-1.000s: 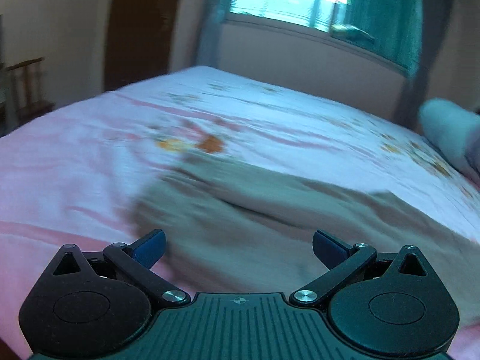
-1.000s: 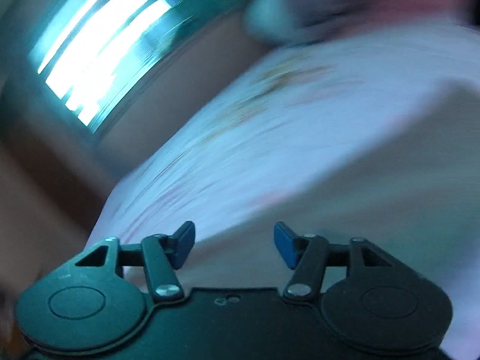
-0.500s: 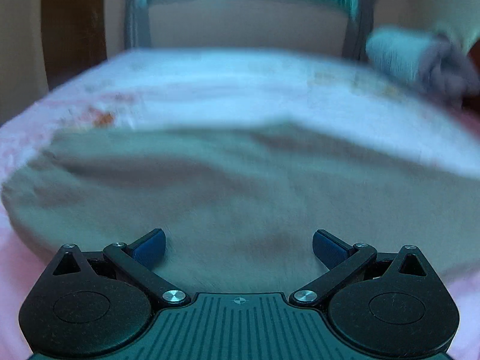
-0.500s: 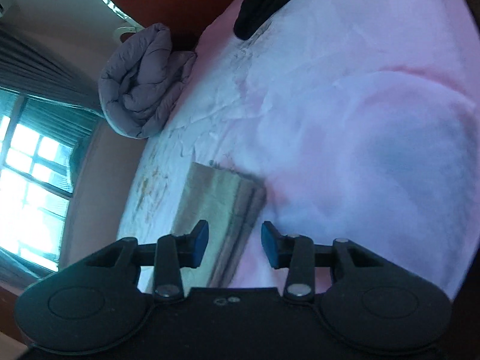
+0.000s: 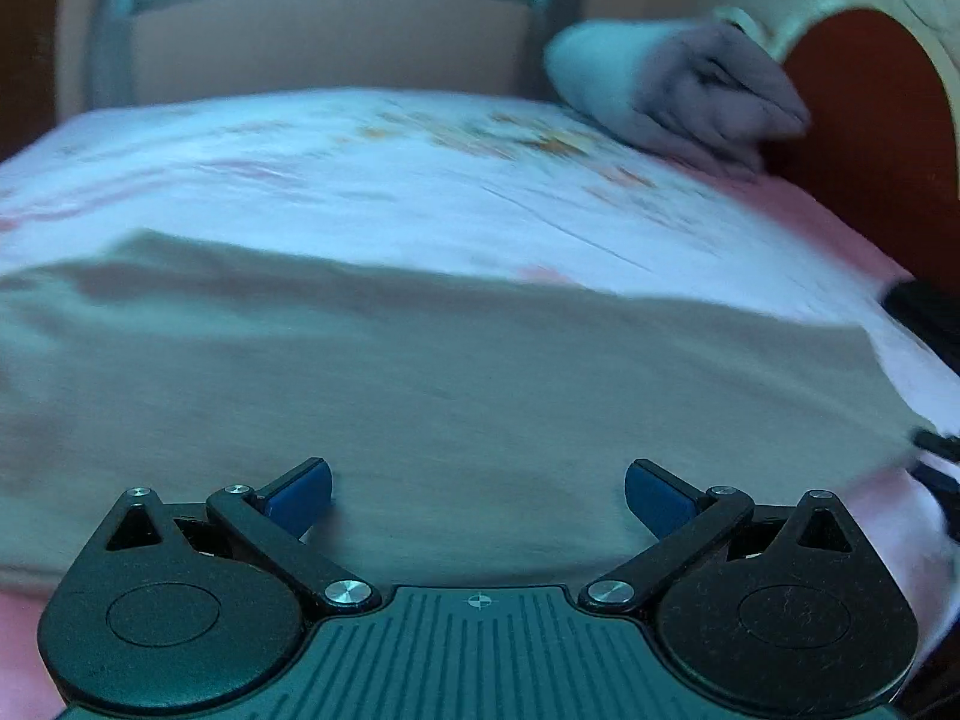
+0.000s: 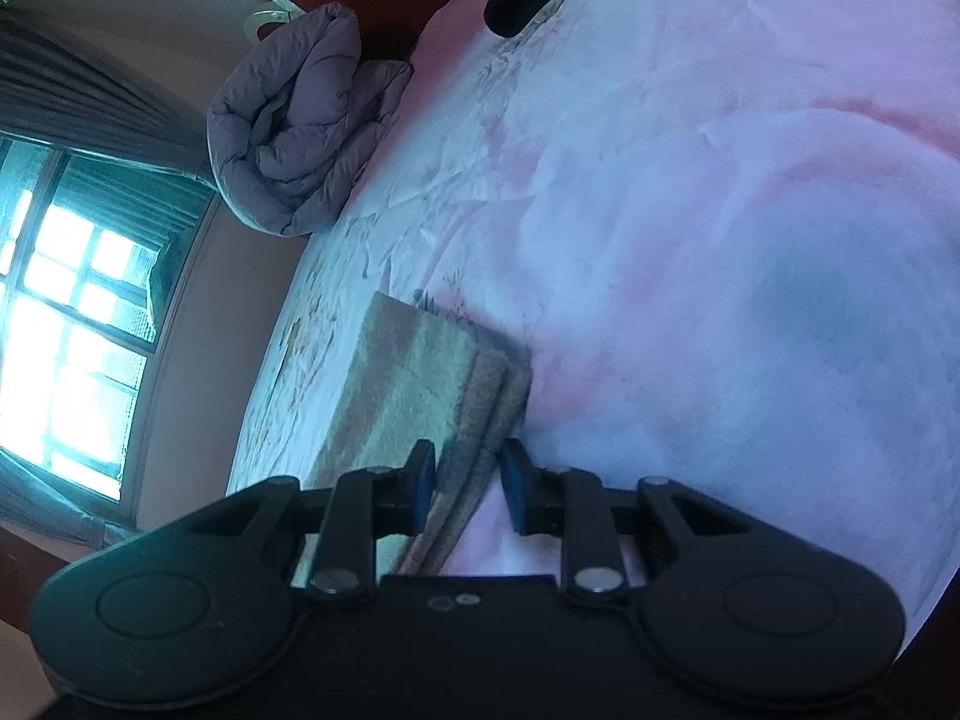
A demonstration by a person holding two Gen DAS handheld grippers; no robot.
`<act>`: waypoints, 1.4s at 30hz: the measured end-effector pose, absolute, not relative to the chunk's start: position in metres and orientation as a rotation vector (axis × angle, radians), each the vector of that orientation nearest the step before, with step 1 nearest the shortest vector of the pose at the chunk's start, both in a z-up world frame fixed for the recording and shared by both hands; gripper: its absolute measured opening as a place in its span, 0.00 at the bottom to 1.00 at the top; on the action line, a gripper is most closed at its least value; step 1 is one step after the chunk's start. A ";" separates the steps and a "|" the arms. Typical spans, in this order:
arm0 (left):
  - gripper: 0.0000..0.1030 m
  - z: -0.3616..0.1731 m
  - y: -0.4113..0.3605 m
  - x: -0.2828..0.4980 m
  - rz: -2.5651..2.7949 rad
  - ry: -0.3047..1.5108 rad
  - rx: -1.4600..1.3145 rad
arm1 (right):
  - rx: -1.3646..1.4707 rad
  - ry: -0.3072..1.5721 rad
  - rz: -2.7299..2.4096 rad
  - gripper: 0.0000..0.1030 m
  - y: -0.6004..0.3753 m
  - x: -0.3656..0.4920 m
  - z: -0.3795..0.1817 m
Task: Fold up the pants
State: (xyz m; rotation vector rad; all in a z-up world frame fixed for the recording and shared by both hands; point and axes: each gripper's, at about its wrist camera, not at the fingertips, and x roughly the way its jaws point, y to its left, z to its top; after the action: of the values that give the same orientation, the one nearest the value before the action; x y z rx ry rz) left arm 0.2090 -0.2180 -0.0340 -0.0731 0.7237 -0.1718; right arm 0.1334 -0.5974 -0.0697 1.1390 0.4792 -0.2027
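The pants lie flat on the bed, close to the near edge. They are tan and look already folded at least once, because the end by the right tool shows a few layers stacked up.

The right tool is turned on its side and its two blue tips are closing. The layered corner of the pants sits between the tips. The left tip touches the cloth, but the other tip still has a little gap, so it does not have a firm hold yet. The left tool hangs over the middle of the pants with its tips wide apart and nothing in them.

To do this step well, I think the right tool should pinch all the layers together, not just the top one. If one layer slips out, the fold will come out messy. The left tool may need to grab the other corner on the same end, so both sides lift evenly.

The pants are a long strip. In the left view the long way runs from side to side across the bed. The end the right tool is taking points toward the dark headboard side, where a rolled grey blanket sits.
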 end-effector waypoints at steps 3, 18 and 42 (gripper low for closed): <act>1.00 -0.044 -0.243 0.198 -0.117 0.736 -0.005 | 1.133 0.484 -0.194 0.16 -0.598 0.132 -0.070; 1.00 -0.047 -0.260 0.194 -0.091 0.729 0.023 | 1.200 0.422 -0.212 0.15 -0.602 0.121 -0.071; 1.00 -0.055 -0.259 0.196 -0.095 0.703 0.014 | 1.059 0.539 -0.273 0.11 -0.603 0.151 -0.058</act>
State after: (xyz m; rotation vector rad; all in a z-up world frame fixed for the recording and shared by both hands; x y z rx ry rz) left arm 0.1958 -0.2588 -0.0546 0.0135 0.7033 -0.0946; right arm 0.1513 -0.6027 -0.0575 1.0591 0.5393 -0.2734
